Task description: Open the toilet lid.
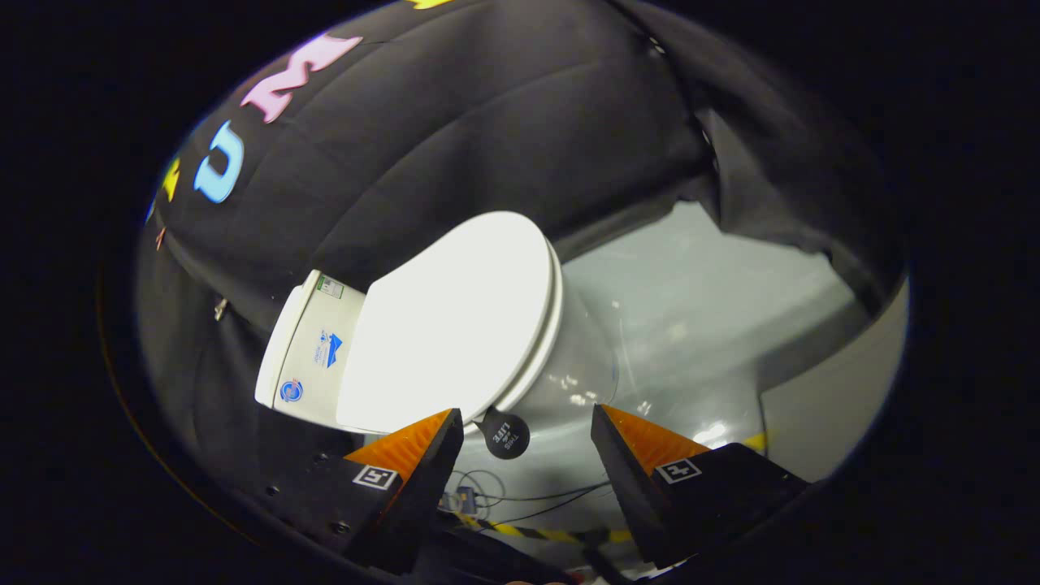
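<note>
A white toilet (pixel 569 366) stands beyond my fingers, seen tilted. Its lid (pixel 455 317) lies shut, flat on the seat, brightly lit. The cistern (pixel 313 357) with small stickers sits behind the lid, against the black cloth wall. A small black round tag (pixel 505 435) hangs at the lid's near side edge, just ahead of the gap between my fingers. My gripper (pixel 526 418) is open, its orange-and-black fingers (pixel 422 443) spread wide with nothing between them, a short way from the lid's rim.
The grey floor (pixel 699 301) stretches past the toilet bowl. Black-and-yellow striped tape (pixel 528 532) and thin black cables (pixel 520 496) lie on the floor below the fingers. Black cloth (pixel 455 122) walls the booth behind the toilet.
</note>
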Tool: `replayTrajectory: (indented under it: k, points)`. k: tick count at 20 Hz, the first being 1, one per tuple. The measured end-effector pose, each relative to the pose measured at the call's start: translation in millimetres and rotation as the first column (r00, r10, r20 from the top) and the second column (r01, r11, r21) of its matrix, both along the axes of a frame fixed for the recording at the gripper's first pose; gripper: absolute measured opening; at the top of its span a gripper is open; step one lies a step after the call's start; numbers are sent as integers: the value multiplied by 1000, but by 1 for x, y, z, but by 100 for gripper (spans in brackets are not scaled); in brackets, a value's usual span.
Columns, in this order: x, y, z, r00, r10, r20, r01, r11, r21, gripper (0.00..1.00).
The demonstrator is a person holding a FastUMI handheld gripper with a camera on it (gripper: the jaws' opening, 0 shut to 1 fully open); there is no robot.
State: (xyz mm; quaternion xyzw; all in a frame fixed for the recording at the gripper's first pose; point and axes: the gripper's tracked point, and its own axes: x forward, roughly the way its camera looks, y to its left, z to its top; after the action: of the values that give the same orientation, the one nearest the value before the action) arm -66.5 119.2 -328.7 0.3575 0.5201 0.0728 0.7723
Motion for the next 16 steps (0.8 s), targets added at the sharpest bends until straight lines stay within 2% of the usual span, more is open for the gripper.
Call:
replayTrajectory:
  k: [5, 8, 9, 11, 12, 14, 16]
  points:
    - [-3, 25, -33, 988, -82, -134, 102, 984, 146, 99]
    - [-6, 40, -30, 982, -90, -165, 127, 965, 229, 98]
    - [-3, 41, -24, 981, -102, -164, 142, 956, 258, 91]
    - [8, 43, -22, 976, -150, -158, 191, 936, 296, 61]
    - [-2, 45, -25, 978, -94, -184, 149, 939, 309, 46]
    - [-9, 46, -26, 978, -72, -195, 134, 935, 327, 16]
    - [-8, 46, -21, 987, -25, -159, 75, 944, 321, 15]
